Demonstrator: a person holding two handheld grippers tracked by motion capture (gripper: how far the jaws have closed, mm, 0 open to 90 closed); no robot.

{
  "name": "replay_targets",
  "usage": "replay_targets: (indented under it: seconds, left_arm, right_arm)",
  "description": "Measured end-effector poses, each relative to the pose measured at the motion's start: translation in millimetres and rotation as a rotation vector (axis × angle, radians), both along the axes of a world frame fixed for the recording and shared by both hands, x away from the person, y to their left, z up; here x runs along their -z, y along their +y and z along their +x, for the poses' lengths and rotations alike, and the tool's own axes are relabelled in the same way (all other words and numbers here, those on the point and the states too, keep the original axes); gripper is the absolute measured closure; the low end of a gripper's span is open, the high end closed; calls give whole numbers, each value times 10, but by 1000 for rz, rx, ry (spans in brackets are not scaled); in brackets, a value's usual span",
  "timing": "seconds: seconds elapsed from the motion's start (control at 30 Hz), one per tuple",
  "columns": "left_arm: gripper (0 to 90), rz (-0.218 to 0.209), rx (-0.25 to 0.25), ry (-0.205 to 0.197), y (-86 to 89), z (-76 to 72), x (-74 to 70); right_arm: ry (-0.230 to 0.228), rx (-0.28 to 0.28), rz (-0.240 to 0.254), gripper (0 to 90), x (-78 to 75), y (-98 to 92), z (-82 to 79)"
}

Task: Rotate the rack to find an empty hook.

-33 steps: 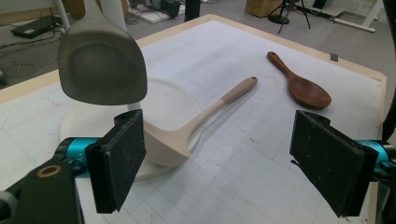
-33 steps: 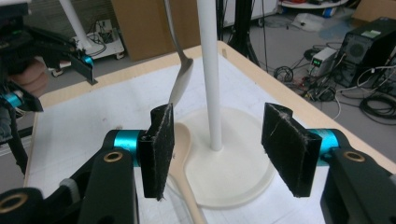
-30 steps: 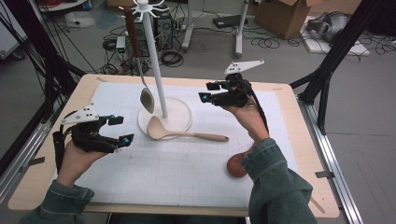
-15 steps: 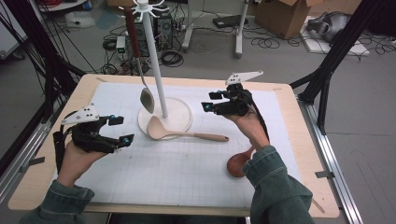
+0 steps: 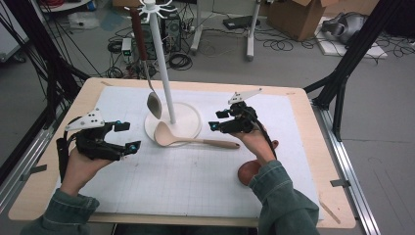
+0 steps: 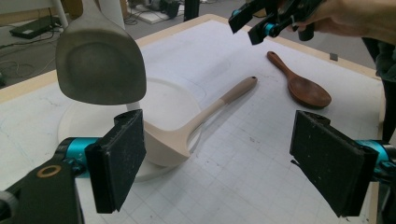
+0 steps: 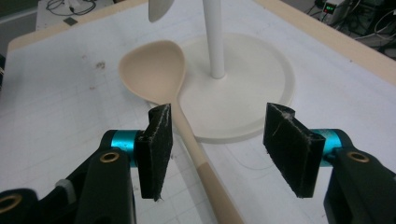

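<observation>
A beige spoon point(image 5: 195, 141) lies on the white mat with its bowl resting on the rim of the white stand's base point(image 5: 189, 120). My right gripper point(image 5: 216, 120) hangs open just above the spoon's handle; in the right gripper view the handle point(image 7: 196, 147) runs between the pads, nearer the left one, and touches neither. A metal spoon point(image 5: 153, 104) with a dark handle hangs from the stand's top. My left gripper point(image 5: 128, 136) stands open and empty at the left of the base, facing the beige spoon point(image 6: 205, 116) and the metal bowl point(image 6: 98, 60).
A brown wooden spoon point(image 5: 246, 171) lies on the mat by my right forearm, also seen across the mat point(image 6: 303, 86). The stand's pole point(image 5: 164, 63) rises from the base's middle. The mat point(image 5: 195, 181) covers most of the wooden table.
My right gripper has come down toward the beige spoon's handle. The left gripper and the spoons have stayed where they were.
</observation>
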State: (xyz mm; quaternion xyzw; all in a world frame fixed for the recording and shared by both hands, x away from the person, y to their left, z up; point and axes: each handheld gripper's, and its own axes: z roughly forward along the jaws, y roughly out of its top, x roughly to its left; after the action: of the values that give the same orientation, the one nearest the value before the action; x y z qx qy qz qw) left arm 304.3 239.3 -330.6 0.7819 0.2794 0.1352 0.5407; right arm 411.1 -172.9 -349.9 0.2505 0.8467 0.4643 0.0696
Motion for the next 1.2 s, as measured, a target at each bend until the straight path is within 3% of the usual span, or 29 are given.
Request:
replay_targets:
  seconds: [0.43, 0.73, 0.97, 1.2]
  left_arm:
    - [185, 2, -2, 3, -3, 10, 26]
    - [170, 28, 6, 8, -43, 8, 121]
    - [161, 49, -2, 21, 5, -6, 264]
    - [159, 45, -10, 34, 40, 1, 315]
  right_arm:
    - [39, -27, -68, 443, 425, 166, 77]
    - [54, -60, -111, 455, 632, 265, 115]
    - [67, -96, -147, 513, 777, 393, 162]
    - [66, -168, -166, 610, 851, 568, 194]
